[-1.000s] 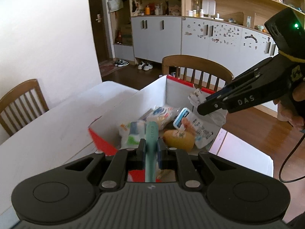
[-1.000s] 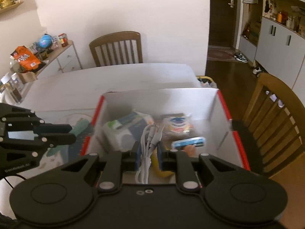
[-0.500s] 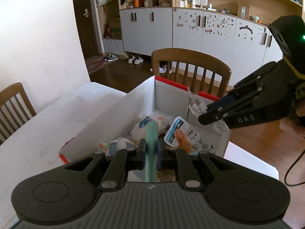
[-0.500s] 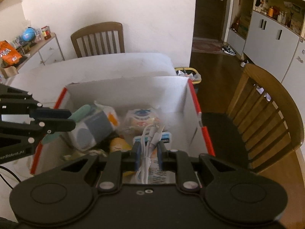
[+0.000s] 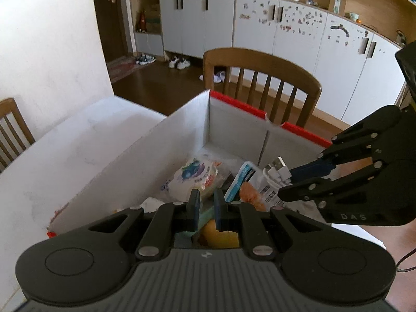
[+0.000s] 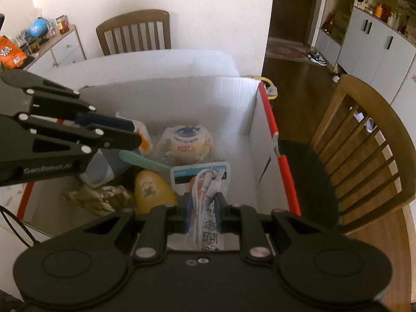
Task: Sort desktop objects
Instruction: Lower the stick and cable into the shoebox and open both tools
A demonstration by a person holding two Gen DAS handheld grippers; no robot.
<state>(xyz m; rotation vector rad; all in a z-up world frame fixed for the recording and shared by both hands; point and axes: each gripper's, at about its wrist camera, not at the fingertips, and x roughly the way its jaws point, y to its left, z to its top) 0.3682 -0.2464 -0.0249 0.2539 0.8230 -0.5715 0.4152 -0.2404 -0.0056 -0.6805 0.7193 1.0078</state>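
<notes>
A white cardboard box with red rims [image 5: 179,130] [image 6: 187,91] stands on the table and holds several items. My left gripper [image 5: 206,199] [image 6: 132,135] is open over the box. A mint green stick [image 6: 144,161] lies loose inside the box just below it, on a yellow packet [image 6: 152,191]. My right gripper [image 6: 202,202] [image 5: 284,182] is shut on a bundle of white cables [image 6: 206,189] [image 5: 277,173], held above a blue-and-white packet [image 6: 200,173] in the box.
A round bun packet [image 6: 186,141] and a crumpled wrapper [image 6: 101,197] lie in the box. Wooden chairs [image 6: 364,140] [image 6: 135,31] stand at the table's sides. The white table [image 5: 78,135] stretches left of the box.
My left gripper has opened and the mint green stick has dropped into the box. Both grippers have moved in over the box, the right one still holding the cables.
</notes>
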